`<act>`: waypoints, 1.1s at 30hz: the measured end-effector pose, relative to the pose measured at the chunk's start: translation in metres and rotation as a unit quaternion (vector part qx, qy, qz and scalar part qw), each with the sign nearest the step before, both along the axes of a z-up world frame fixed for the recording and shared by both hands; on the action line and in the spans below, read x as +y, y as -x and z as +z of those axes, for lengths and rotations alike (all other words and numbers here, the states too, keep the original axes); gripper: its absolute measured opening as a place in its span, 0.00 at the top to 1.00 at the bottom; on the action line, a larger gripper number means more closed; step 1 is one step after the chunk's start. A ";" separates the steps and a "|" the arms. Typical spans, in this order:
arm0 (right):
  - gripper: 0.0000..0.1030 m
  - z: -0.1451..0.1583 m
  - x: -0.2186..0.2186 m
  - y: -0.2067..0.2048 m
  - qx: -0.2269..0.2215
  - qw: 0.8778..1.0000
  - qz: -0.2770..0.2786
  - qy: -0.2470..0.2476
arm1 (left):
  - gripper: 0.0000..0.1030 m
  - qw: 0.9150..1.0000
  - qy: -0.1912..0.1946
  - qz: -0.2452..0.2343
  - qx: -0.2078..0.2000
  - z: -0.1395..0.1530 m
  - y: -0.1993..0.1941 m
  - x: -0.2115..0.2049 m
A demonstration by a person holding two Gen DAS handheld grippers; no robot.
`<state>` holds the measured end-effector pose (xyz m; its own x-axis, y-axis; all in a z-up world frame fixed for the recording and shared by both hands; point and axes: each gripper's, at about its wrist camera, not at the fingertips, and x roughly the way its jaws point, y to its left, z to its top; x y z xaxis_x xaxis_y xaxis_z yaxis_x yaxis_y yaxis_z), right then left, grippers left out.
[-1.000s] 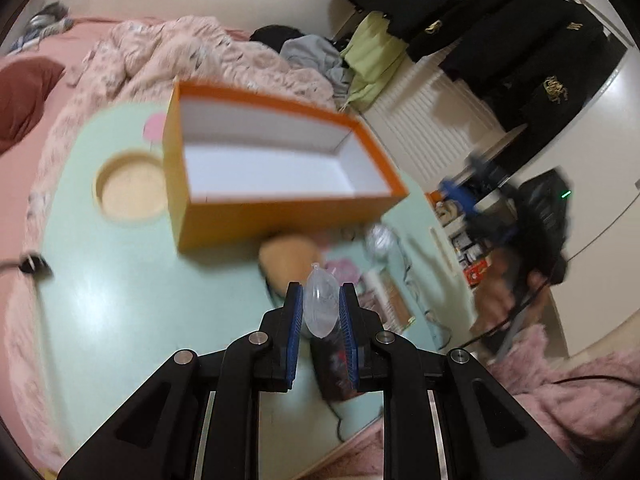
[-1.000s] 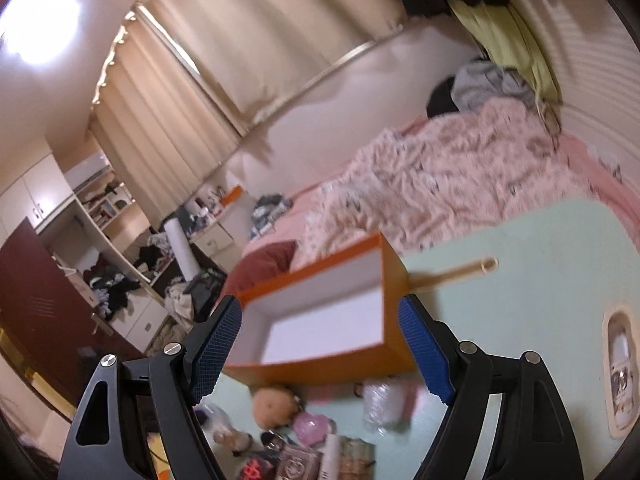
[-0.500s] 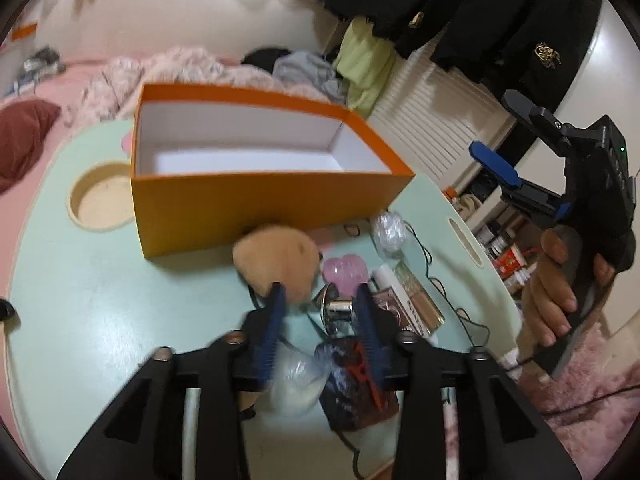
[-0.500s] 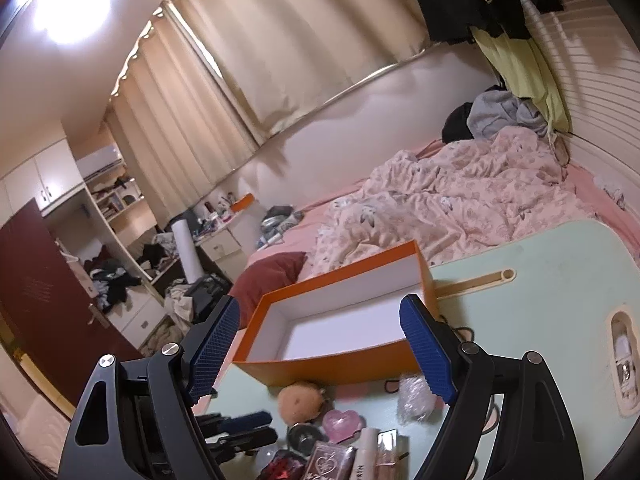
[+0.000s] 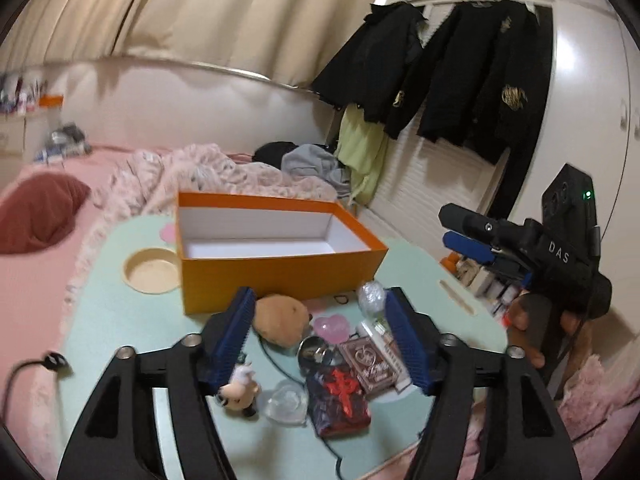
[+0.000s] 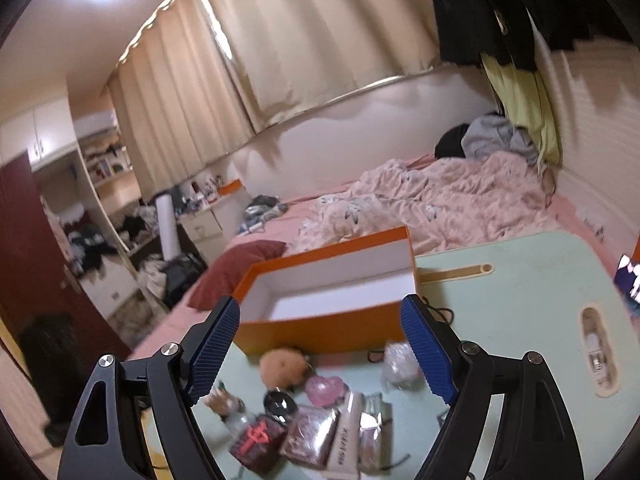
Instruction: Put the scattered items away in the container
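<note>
Left view: a pale green table (image 5: 120, 320) stands beside a pink bed, the orange cardboard box (image 5: 280, 264) mid-frame, white inside, empty. The left gripper (image 5: 320, 340), its jaws just opened, grasps nothing; a clear plastic piece (image 5: 286, 402) lies below. Right view: cream curtains (image 6: 280, 60) fill the top; the right gripper (image 6: 320, 356) gapes, empty, over a fuzzy toy (image 6: 282, 366) and glossy packets (image 6: 316, 432).
</note>
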<state>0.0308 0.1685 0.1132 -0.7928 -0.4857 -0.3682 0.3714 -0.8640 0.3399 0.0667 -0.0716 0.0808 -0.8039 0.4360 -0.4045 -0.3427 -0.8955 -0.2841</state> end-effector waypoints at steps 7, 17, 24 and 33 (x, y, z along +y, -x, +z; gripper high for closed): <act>0.20 -0.028 -0.027 -0.028 0.005 0.992 -0.007 -0.123 | 0.28 0.997 0.017 0.044 -0.053 -0.028 -0.022 0.007; 0.15 -0.078 -0.027 -0.051 -0.037 0.986 0.003 -0.163 | 0.27 0.993 0.052 0.037 -0.100 -0.050 -0.018 0.035; 0.14 -0.102 -0.006 -0.031 -0.123 0.982 -0.039 -0.139 | 0.27 0.985 0.077 0.076 -0.133 -0.063 -0.013 0.034; 0.01 -0.111 -0.025 -0.035 -0.104 0.968 -0.062 -0.221 | 0.20 0.976 0.127 0.095 -0.149 -0.073 -0.009 0.041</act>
